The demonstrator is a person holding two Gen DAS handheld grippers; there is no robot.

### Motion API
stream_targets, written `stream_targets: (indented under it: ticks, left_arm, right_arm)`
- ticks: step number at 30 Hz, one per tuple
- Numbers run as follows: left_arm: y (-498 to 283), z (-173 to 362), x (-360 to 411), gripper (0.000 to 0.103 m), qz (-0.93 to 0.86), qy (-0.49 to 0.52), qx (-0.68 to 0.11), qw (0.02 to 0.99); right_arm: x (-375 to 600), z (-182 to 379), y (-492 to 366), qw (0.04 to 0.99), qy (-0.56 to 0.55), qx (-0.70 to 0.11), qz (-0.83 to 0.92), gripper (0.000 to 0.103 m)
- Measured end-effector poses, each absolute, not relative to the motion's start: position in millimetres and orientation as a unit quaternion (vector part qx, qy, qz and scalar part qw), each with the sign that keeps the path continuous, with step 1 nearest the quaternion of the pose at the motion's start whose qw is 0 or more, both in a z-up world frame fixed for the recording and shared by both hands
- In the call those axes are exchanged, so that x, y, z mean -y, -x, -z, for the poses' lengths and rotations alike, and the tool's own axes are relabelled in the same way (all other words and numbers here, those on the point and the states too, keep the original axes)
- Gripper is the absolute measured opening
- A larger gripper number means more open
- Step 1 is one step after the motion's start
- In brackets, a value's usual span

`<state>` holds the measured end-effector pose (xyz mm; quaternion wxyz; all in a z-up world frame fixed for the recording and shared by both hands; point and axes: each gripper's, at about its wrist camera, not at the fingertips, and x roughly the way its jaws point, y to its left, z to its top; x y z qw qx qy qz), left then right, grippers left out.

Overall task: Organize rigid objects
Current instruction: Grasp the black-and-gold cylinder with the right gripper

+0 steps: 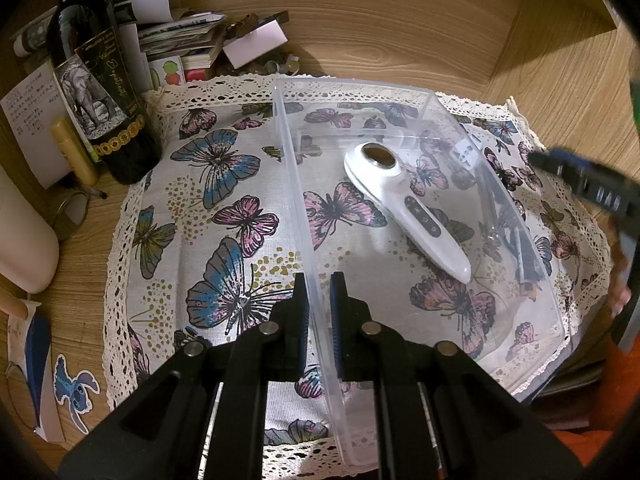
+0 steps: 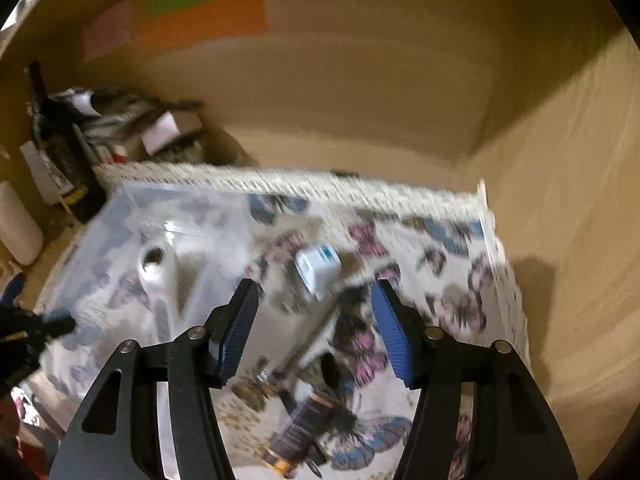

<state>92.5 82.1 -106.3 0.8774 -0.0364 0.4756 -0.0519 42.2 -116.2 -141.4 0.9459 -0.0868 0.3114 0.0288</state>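
Observation:
A clear plastic bin sits on a butterfly-print cloth. A white handheld device with dark buttons lies inside it. My left gripper is shut on the bin's near left wall. My right gripper is open and empty, above the cloth to the right of the bin; this view is blurred. Below it lie a white plug adapter, a dark tube and a small dark object. The adapter and a pen show through the bin's right wall.
A dark wine bottle, stacked papers and cards, a lip balm and a white cylinder crowd the left. Wooden walls enclose the back and right. A sticker lies on the desk at front left.

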Motion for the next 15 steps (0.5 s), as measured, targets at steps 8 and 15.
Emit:
stream_targets:
  ticks: [8,15]
  left_arm:
    - [-92,106,-81,0.01,0.051,0.034,-0.476,0.877]
    - [-92,107,-80,0.01,0.051,0.033,-0.476,0.877]
  right_arm:
    - [136,199,-21,0.925,0.048,-0.376,-0.015,0.056]
    - [140,220,-12,0.916,0.038,-0.4,-0.02,0.047]
